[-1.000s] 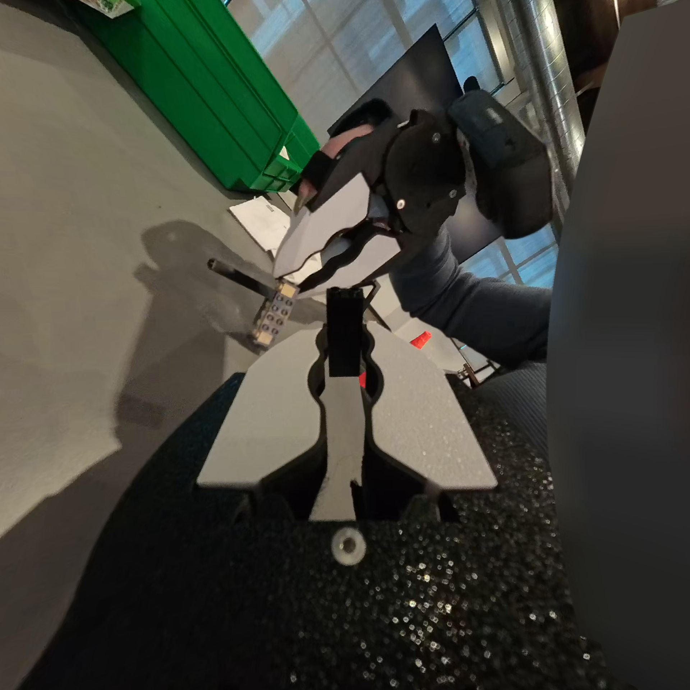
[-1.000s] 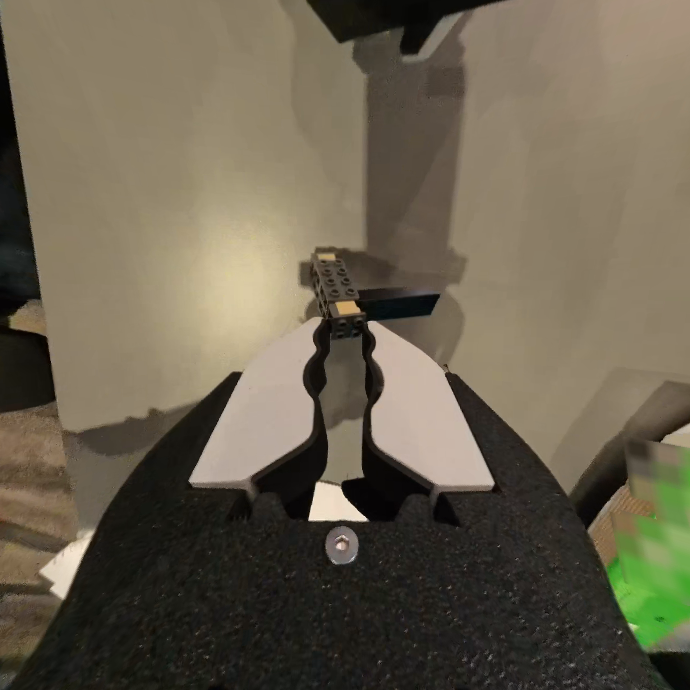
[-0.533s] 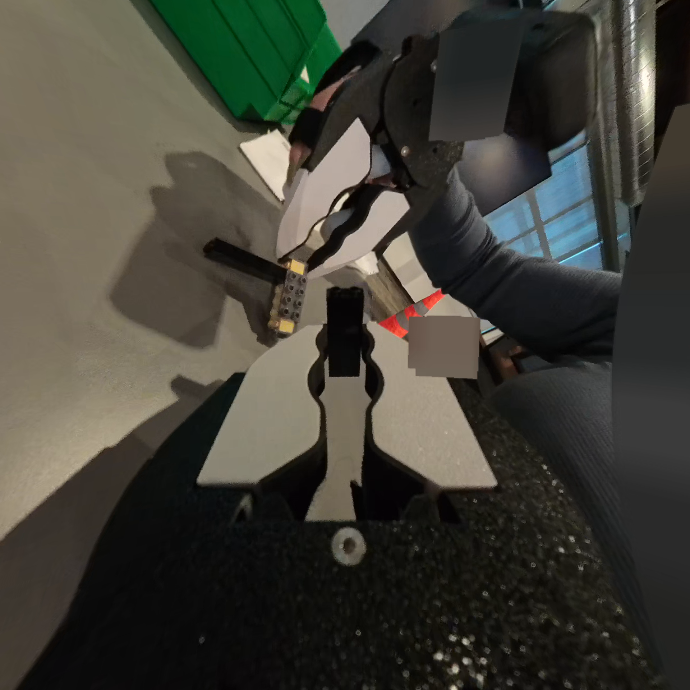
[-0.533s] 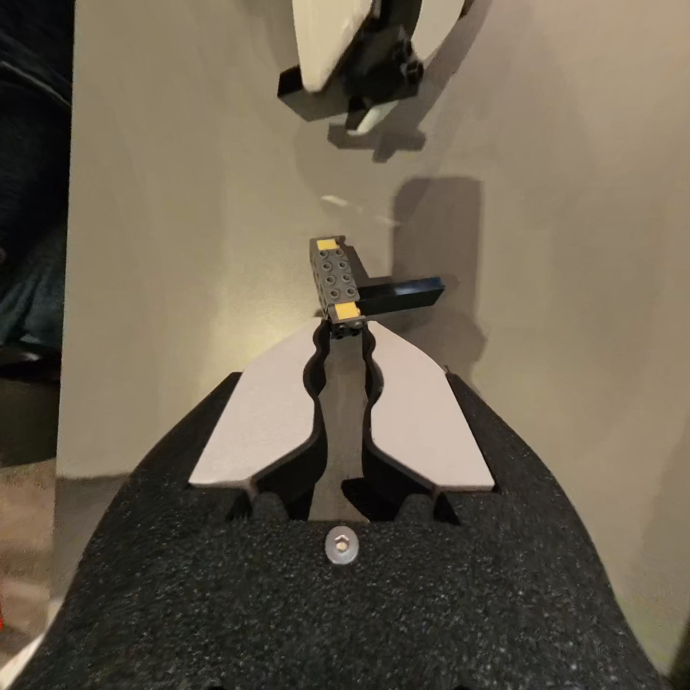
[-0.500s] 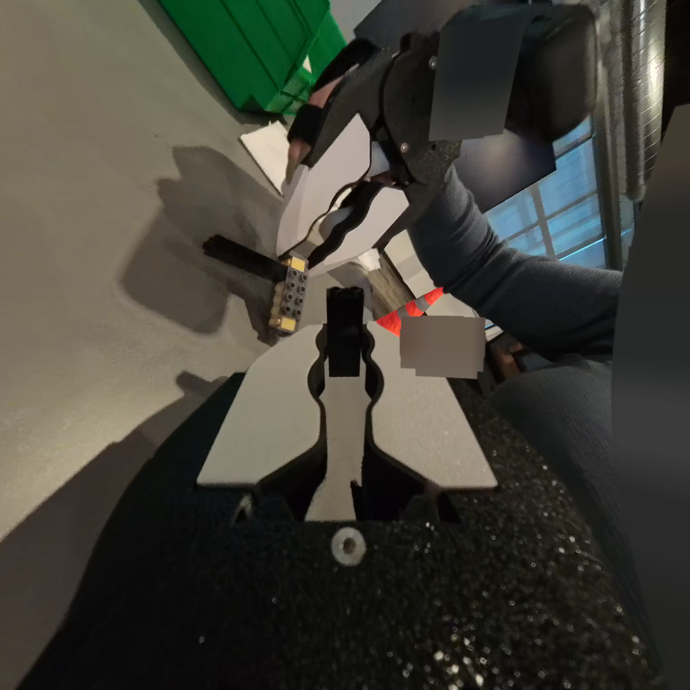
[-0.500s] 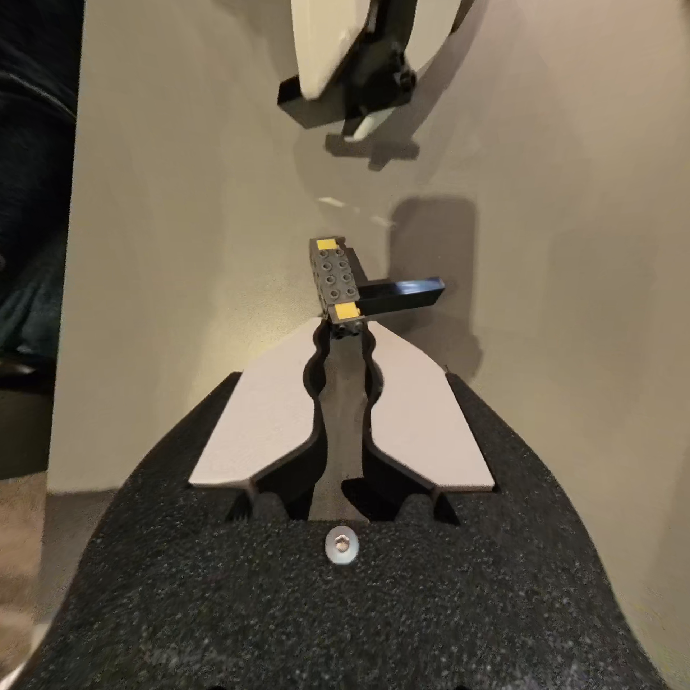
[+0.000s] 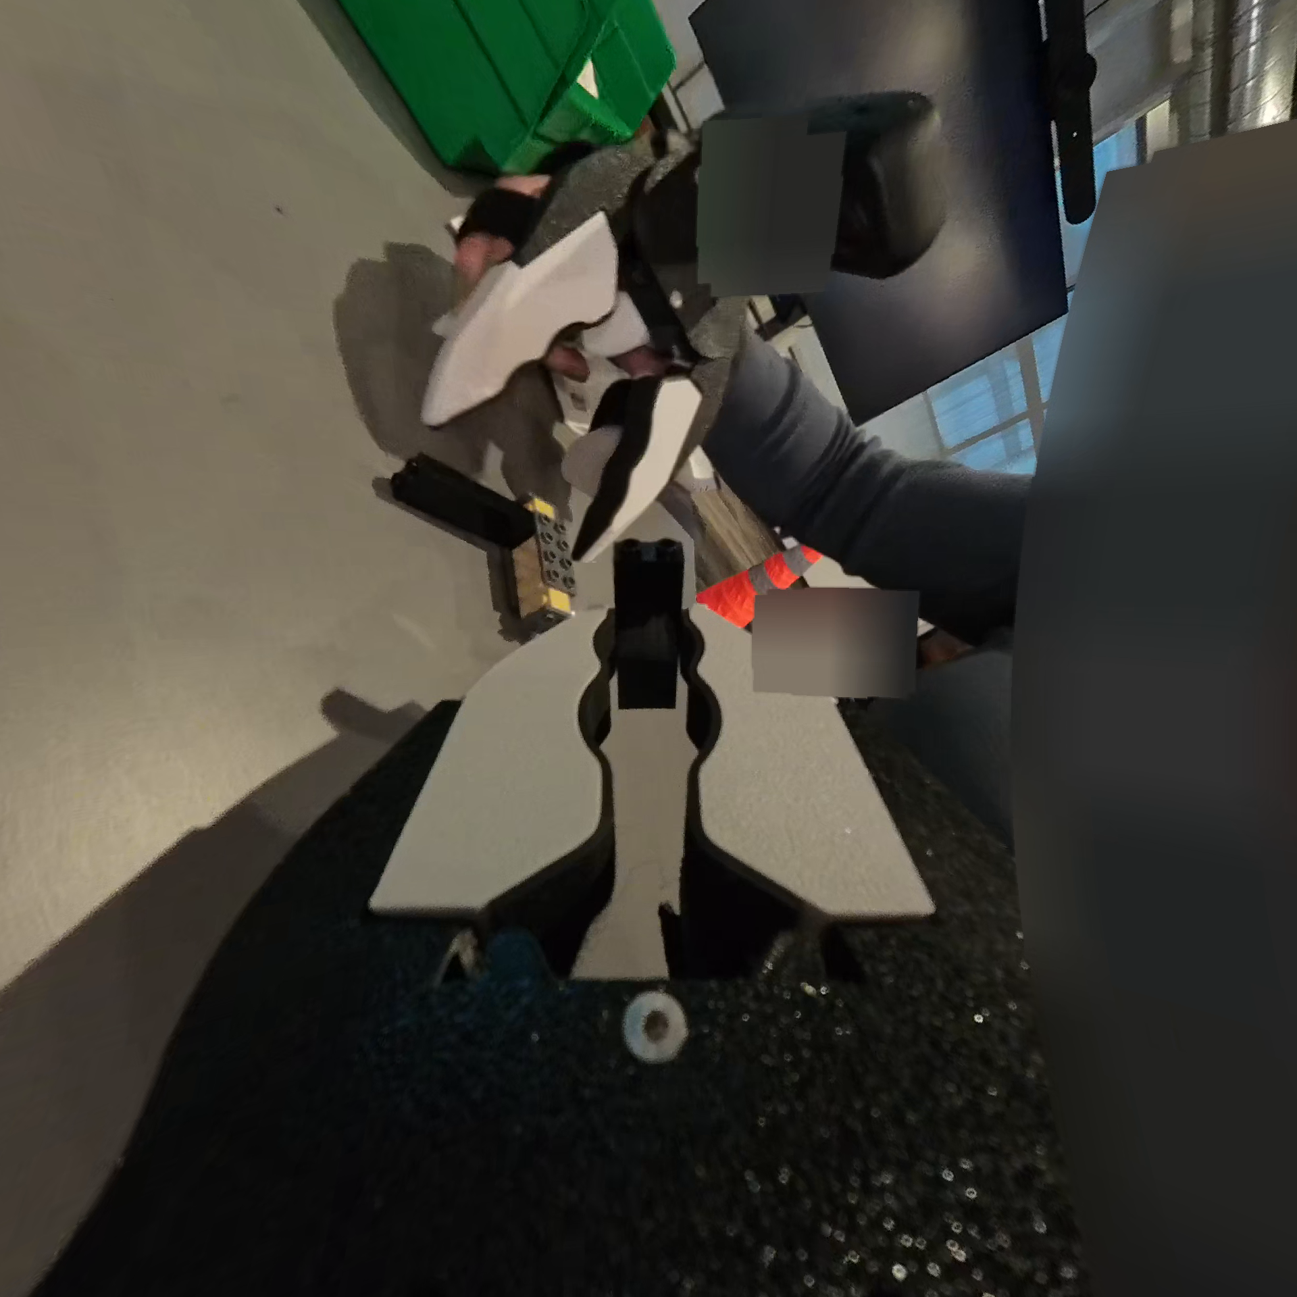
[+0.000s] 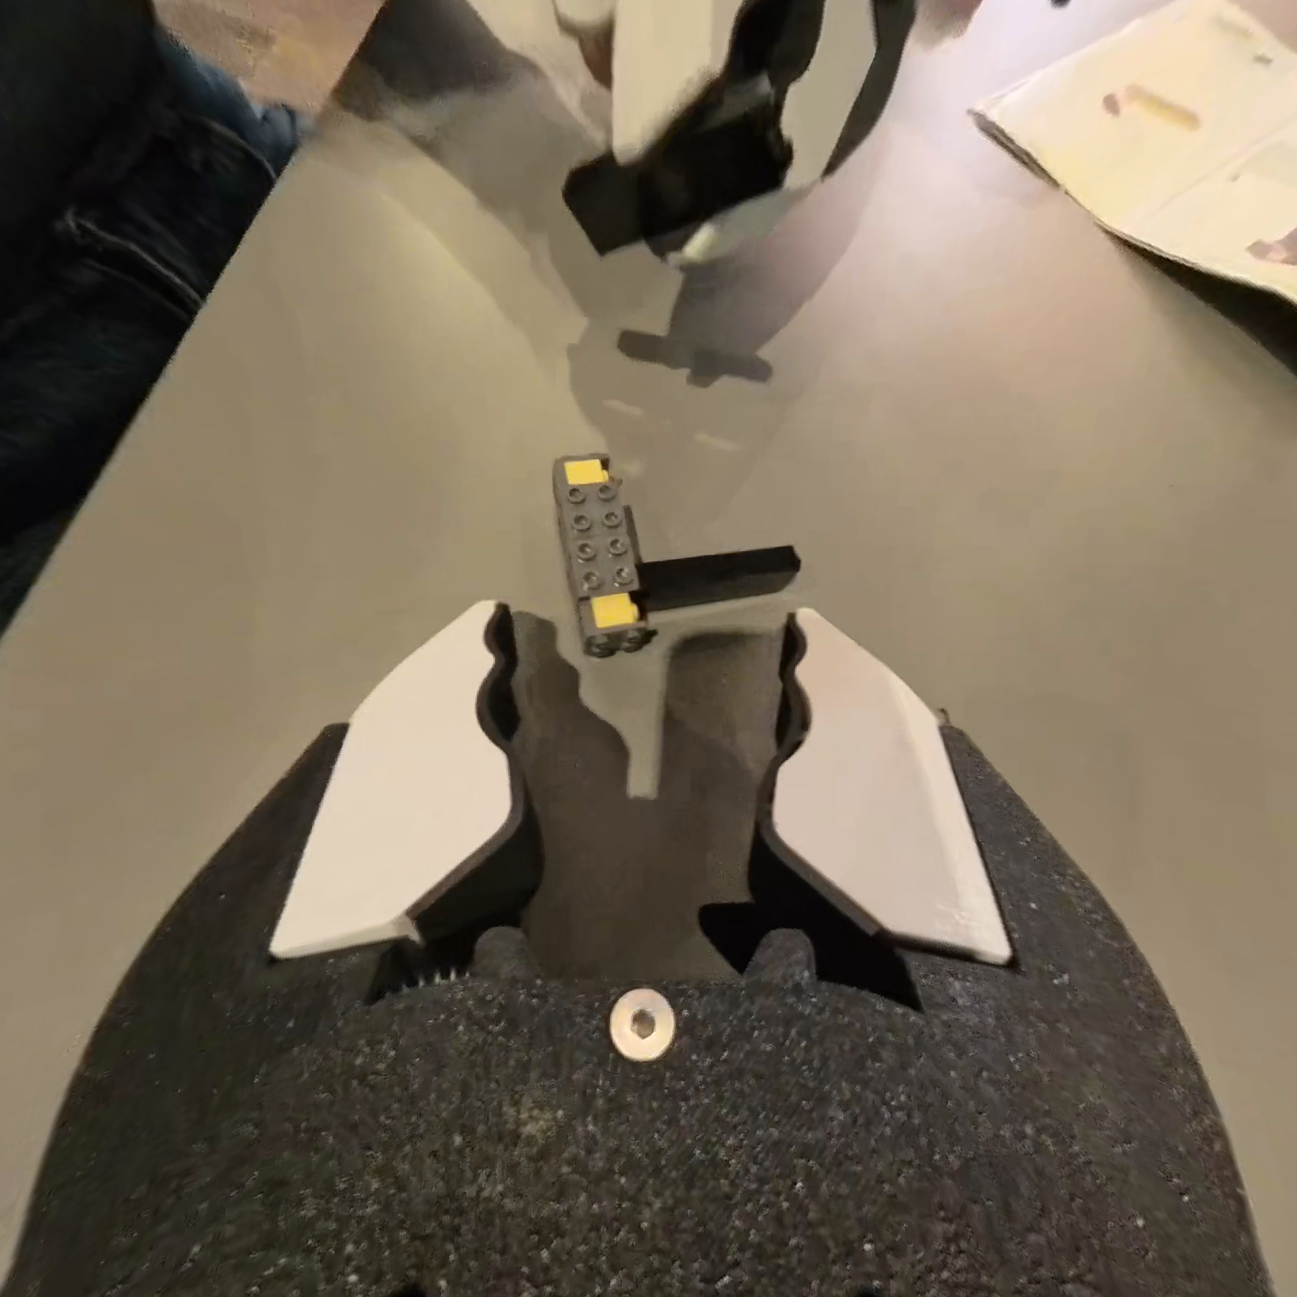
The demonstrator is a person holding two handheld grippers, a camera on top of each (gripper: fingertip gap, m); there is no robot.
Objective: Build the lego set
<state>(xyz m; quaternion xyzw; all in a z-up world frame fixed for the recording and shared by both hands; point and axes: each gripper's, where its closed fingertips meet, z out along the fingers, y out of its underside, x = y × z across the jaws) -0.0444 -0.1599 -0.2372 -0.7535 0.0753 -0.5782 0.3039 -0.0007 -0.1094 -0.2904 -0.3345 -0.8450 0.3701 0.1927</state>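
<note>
Your right gripper [image 8: 649,621] spread wide, empty; grey-yellow lego assembly [image 8: 602,554] on table [image 8: 281,421] at 12 o'clock just beyond tips. Your left gripper [image 7: 649,617] clenched on black brick [image 7: 647,617].

A plain grey table [image 8: 281,491] fills most of the right wrist view. Near the frame's centre, a small lego assembly [image 8: 600,554] lies on it: a grey studded brick with yellow tiles at both ends and a black bar jutting right. A paper booklet [image 8: 1158,140] lies at the upper right. In the left wrist view, a green bin [image 7: 519,77] sits on the table at the top.
</note>
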